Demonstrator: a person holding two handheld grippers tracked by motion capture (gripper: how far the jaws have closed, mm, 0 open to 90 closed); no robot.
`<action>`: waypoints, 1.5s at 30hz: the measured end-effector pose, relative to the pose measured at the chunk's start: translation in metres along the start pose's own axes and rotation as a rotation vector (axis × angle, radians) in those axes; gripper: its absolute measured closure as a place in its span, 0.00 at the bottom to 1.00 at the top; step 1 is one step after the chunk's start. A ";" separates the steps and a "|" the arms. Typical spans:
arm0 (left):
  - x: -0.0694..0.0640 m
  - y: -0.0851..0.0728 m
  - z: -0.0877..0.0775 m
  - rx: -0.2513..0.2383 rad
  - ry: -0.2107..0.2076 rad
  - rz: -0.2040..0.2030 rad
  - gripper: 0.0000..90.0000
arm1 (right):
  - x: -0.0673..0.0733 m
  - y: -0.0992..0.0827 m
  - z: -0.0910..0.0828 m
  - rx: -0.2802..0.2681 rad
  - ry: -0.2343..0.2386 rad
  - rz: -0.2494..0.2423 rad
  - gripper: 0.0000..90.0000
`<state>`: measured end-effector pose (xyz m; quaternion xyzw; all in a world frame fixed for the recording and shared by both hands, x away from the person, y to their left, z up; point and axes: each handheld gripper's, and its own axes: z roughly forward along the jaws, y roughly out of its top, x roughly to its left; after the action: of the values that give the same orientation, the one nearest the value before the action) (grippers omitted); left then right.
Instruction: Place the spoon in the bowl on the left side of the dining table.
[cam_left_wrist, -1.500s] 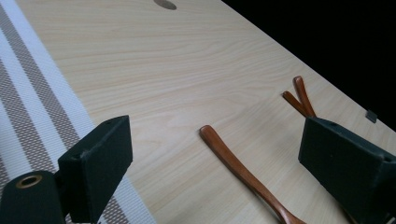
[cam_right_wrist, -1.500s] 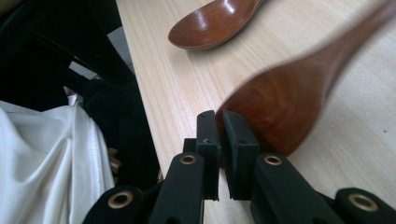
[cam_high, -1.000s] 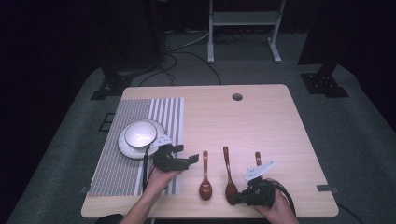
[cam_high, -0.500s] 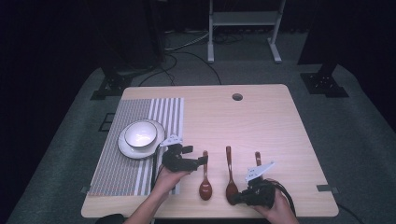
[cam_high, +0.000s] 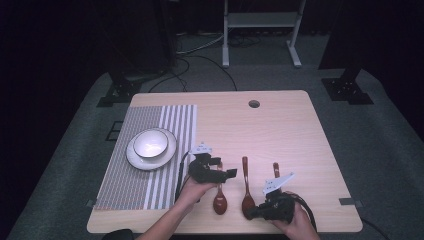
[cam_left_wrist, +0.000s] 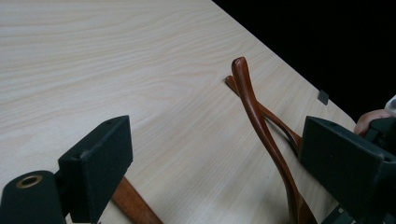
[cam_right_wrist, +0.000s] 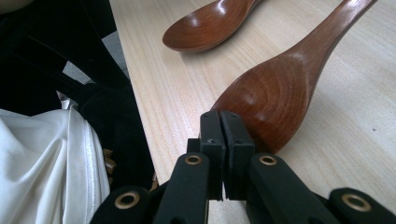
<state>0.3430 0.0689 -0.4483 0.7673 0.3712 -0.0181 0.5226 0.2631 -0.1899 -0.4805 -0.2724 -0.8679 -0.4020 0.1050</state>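
Three brown wooden spoons lie side by side near the table's front edge: a left spoon (cam_high: 220, 200), a middle spoon (cam_high: 246, 192) and a right spoon (cam_high: 275, 170) partly hidden by my right hand. My left gripper (cam_high: 229, 172) hovers open over the left spoon's handle (cam_left_wrist: 133, 205), jaws pointing right toward the middle spoon's handle (cam_left_wrist: 254, 112); nothing is between its wide-set jaws (cam_left_wrist: 219, 154). My right gripper (cam_high: 252, 214) points left, shut (cam_right_wrist: 226, 135) and holding nothing, its tip right at the edge of the middle spoon's bowl (cam_right_wrist: 273, 100). The left spoon's bowl (cam_right_wrist: 210, 23) lies beyond.
A white bowl (cam_high: 150, 143) sits on a white plate (cam_high: 134, 156) on a grey striped placemat (cam_high: 145, 195) at the left. A cable hole (cam_high: 254, 104) lies at the back of the wooden table (cam_high: 300, 130). The person's white sleeve (cam_right_wrist: 46, 168) is close beside the right gripper.
My left gripper has moved right, away from the plate, and now stands over the left spoon's handle. The right gripper has stayed put.
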 end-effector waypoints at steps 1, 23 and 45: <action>0.000 0.000 0.000 0.000 0.000 0.000 0.10 | 0.000 0.000 0.000 0.000 0.000 0.000 0.98; -0.002 0.013 0.037 0.039 -0.097 -0.054 0.41 | 0.001 0.000 0.000 0.002 -0.002 -0.010 0.98; -0.001 0.011 0.041 -0.040 -0.256 -0.174 0.92 | 0.004 0.000 -0.005 0.001 -0.043 -0.044 0.82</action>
<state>0.3633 0.0329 -0.4572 0.7130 0.3668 -0.1538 0.5774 0.2595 -0.1916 -0.4754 -0.2620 -0.8758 -0.3978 0.0775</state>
